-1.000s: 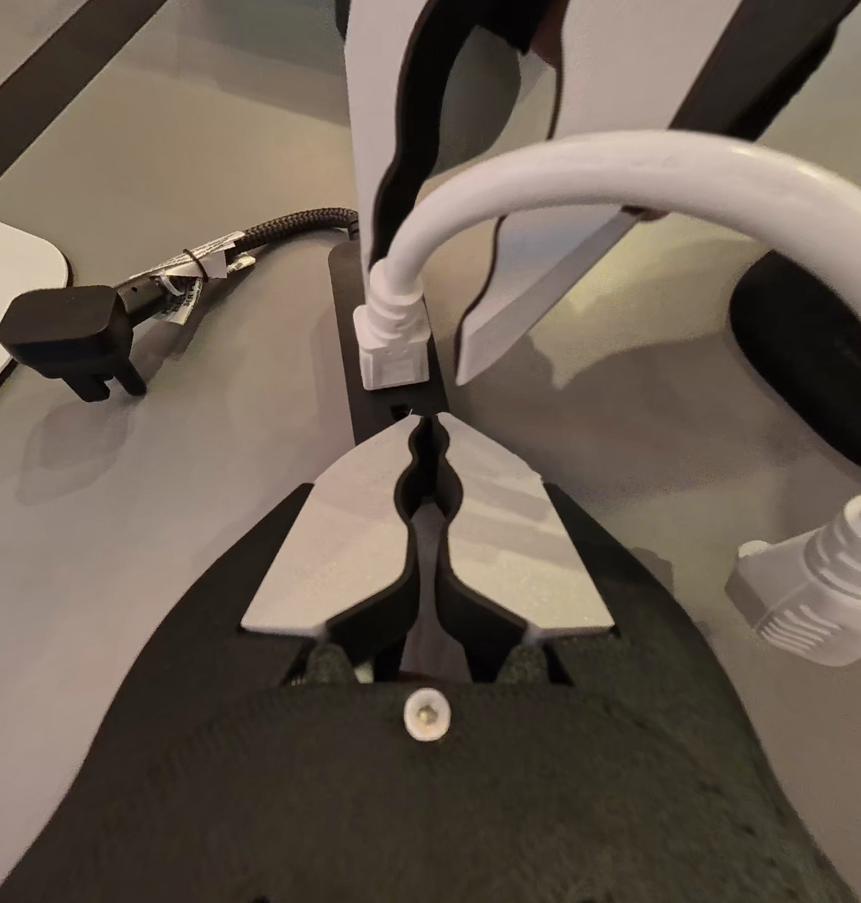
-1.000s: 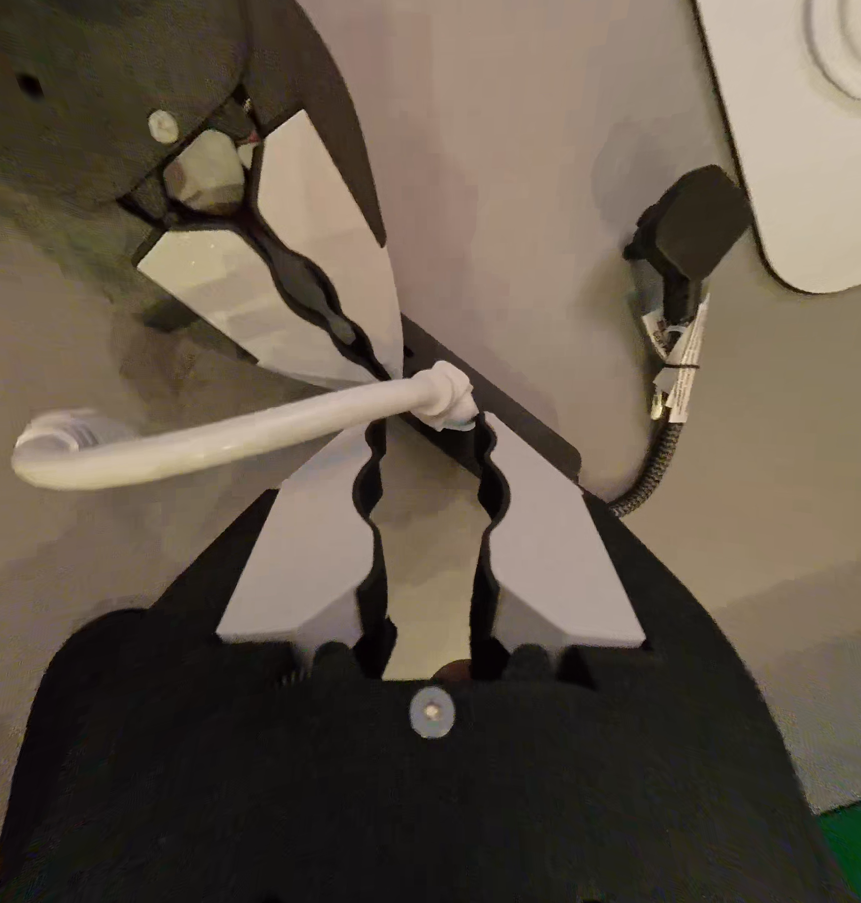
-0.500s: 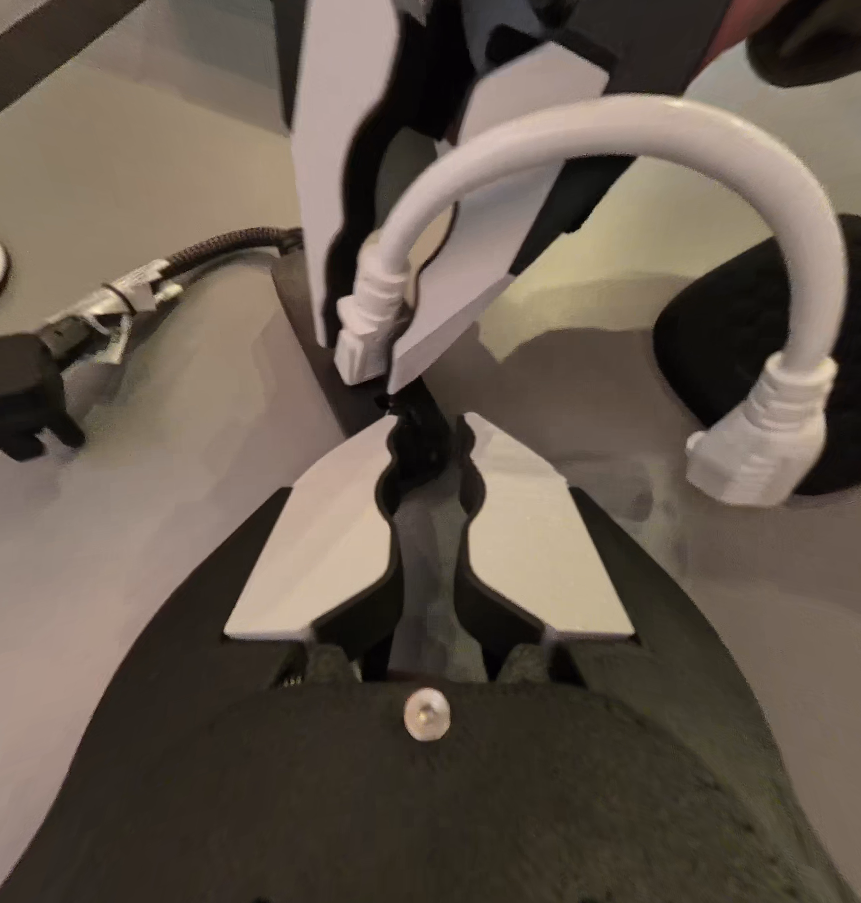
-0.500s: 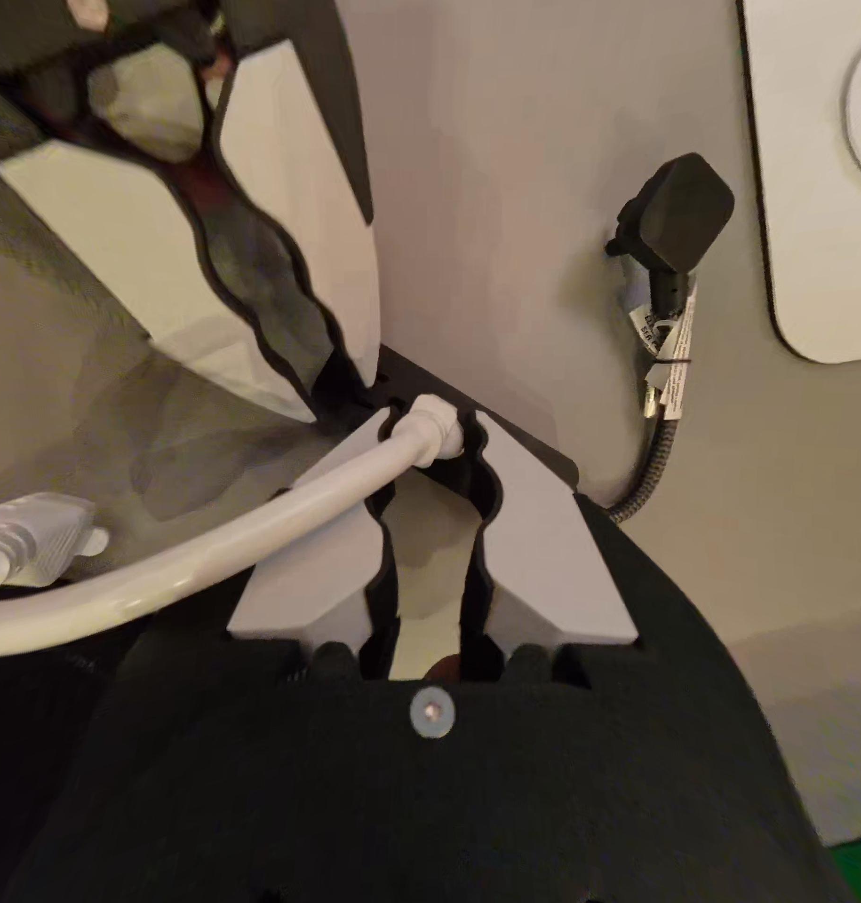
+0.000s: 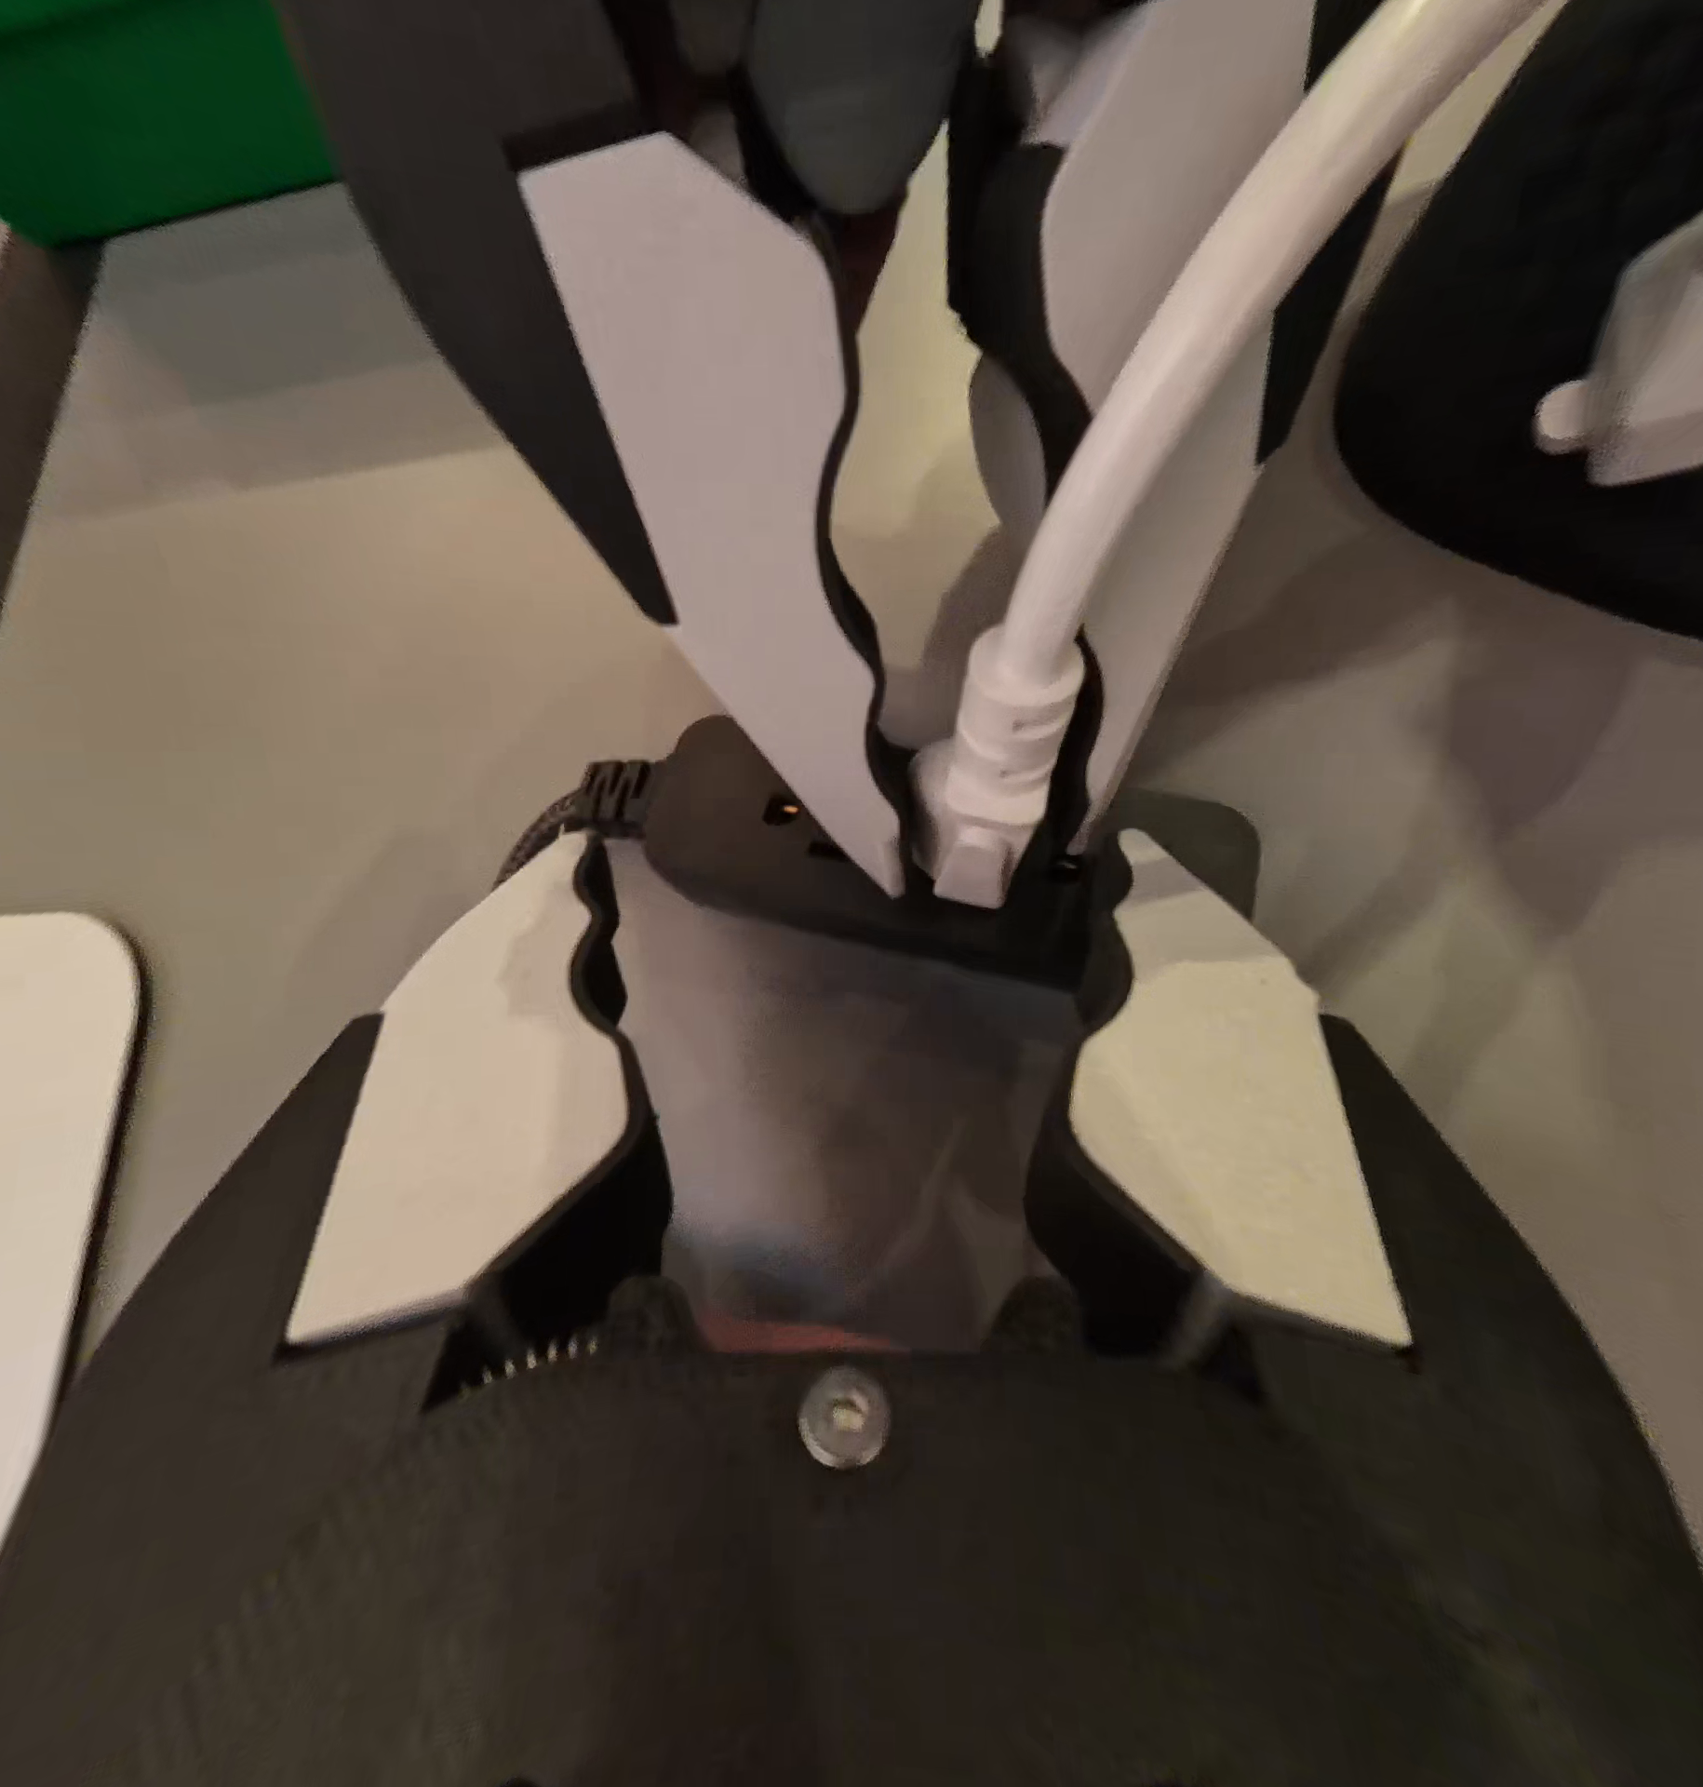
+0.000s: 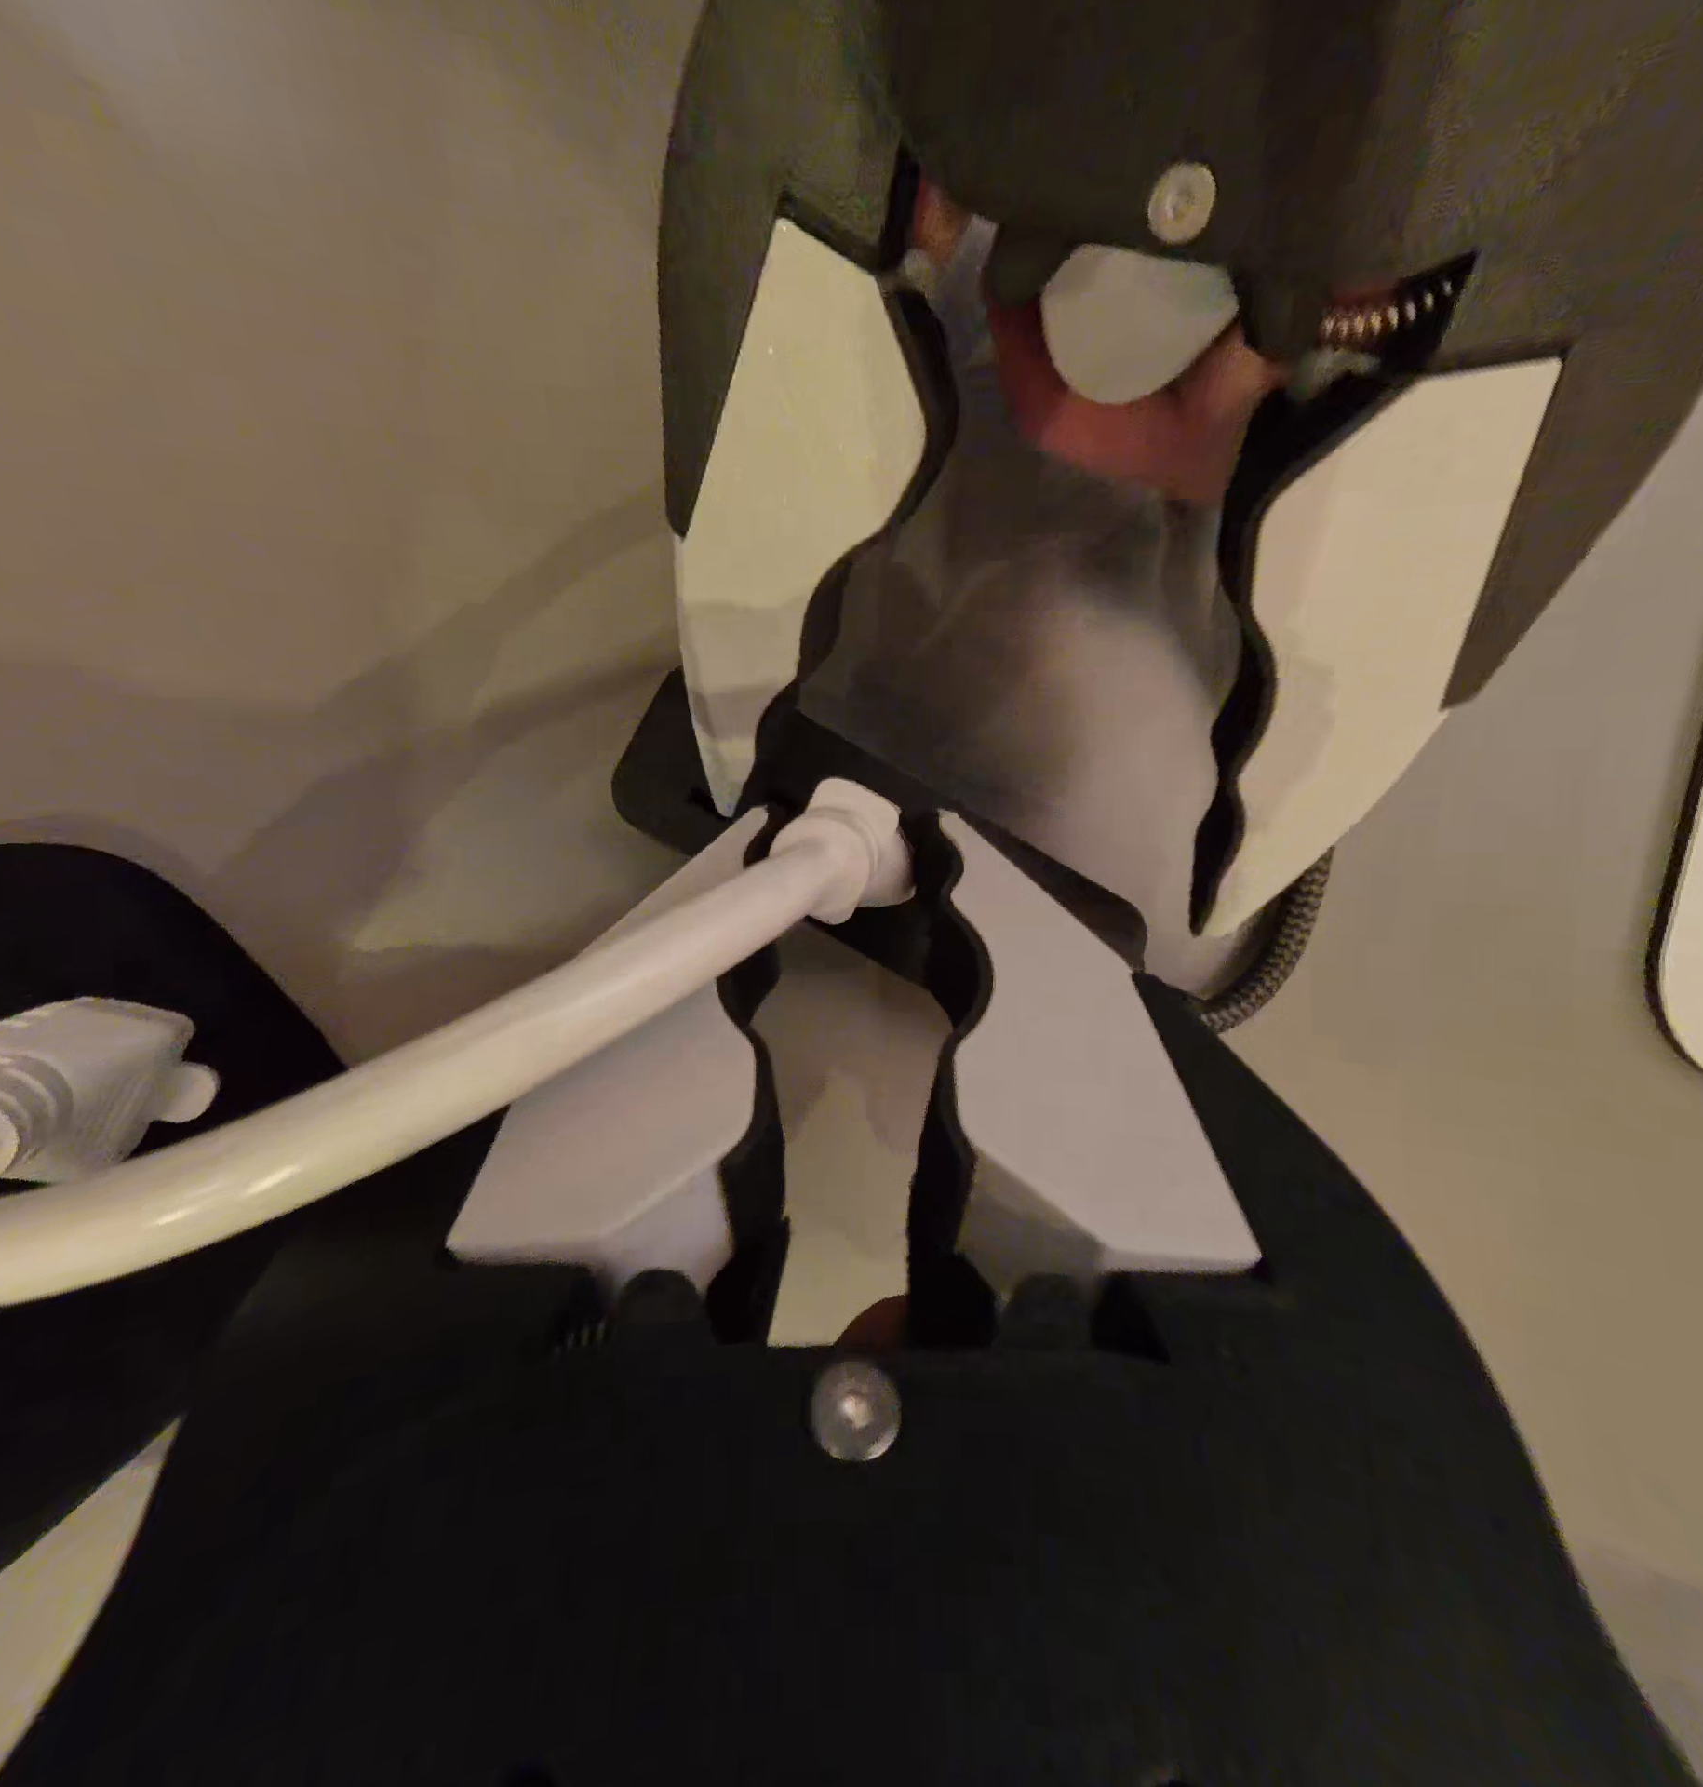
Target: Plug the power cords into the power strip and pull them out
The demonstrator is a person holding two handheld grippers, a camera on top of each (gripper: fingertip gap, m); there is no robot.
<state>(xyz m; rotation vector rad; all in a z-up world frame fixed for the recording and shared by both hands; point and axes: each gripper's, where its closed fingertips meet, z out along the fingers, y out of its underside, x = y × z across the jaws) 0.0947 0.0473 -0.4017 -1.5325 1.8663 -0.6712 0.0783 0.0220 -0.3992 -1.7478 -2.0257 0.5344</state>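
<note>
Black power strip (image 5: pixel 935 899) on pale grey table (image 5: pixel 248 696), right gripper (image 6: pixel 852 875) pinching white plug (image 5: pixel 997 783) in it, left gripper (image 5: pixel 852 899) spread around strip, green box (image 5: pixel 132 106) far left.

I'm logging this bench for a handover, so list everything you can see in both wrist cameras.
power strip: one, black, on the table
white cord: one, arching away from the strip
white plug: one, standing on the strip
second plug: one, white, cord's free end
braided cable: one, black, at the strip's end
rounded object: one, black, beside the strip
pad: one, white
green object: one, far corner
table: one, grey
left tongs: open, astride the strip
right tongs: closed on the white plug
</note>
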